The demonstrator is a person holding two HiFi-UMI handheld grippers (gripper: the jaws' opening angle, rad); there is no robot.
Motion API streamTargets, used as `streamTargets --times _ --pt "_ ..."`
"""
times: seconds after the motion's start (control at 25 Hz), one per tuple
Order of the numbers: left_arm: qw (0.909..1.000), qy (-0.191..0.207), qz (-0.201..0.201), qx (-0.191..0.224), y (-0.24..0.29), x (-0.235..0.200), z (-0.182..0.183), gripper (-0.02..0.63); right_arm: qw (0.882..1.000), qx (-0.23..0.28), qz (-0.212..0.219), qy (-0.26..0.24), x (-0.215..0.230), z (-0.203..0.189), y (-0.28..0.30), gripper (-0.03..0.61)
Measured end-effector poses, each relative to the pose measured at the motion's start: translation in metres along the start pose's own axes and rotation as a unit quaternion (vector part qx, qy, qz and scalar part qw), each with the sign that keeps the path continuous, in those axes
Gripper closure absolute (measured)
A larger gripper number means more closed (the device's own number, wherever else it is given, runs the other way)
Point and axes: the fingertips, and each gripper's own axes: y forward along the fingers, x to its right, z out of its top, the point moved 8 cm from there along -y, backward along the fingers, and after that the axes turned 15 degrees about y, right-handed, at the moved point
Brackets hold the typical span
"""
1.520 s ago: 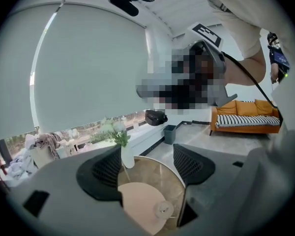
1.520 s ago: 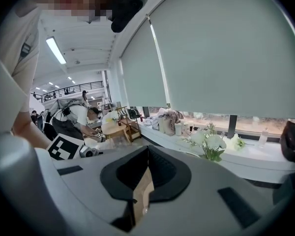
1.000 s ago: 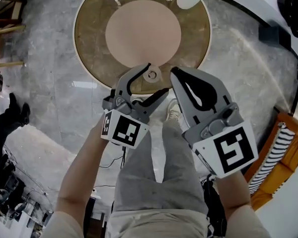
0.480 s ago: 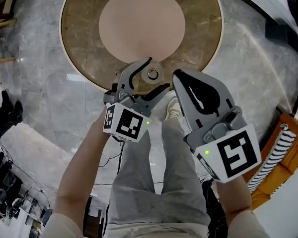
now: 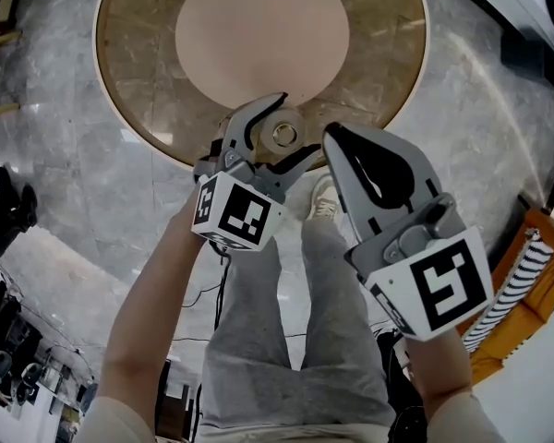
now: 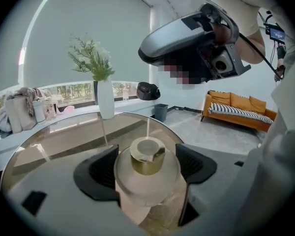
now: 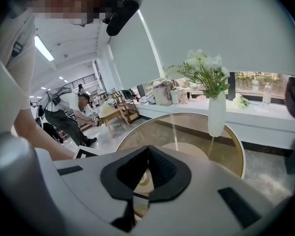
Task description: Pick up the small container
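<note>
The small container (image 5: 284, 136), a frosted jar with a gold cap (image 6: 147, 156), stands on the round glass table (image 5: 129, 109) close to its near edge. My left gripper (image 5: 295, 125) is open, and its two dark pads (image 6: 102, 167) flank the jar on either side without visibly pressing on it. In the left gripper view the jar fills the gap between the jaws. My right gripper (image 5: 331, 133) hovers just right of the jar, shut with nothing in it. Its closed jaws (image 7: 148, 154) show a sliver of the jar behind them.
A white vase with flowers (image 6: 105, 98) stands at the table's far side. An orange sofa with a striped cushion (image 6: 236, 111) is off to the right. The person's legs and shoes (image 5: 321, 203) are below the table's edge. Another person bends at a small table (image 7: 71, 113).
The left gripper has moved forward over the table's edge, so its jaws now sit either side of the jar. The view has shifted toward the table. The right gripper stayed shut.
</note>
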Motion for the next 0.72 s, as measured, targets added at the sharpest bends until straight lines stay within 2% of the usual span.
streamTargets --times 0.36,0.56,0.72 --pt "0.9999 0.001 -0.008 -0.013 0.022 0.003 -0.016 0.272 1.0 -0.006 0.003 0.003 0.01 -0.015 0.012 0.571" --pt "1.0 -0.002 -0.008 -0.003 0.025 0.003 -0.021 0.272 1.0 -0.021 0.001 0.02 0.014 -0.026 0.019 0.571" --pt "1.0 0.005 -0.003 0.002 0.025 0.003 -0.022 0.272 1.0 -0.024 0.008 0.014 0.015 -0.032 0.027 0.571"
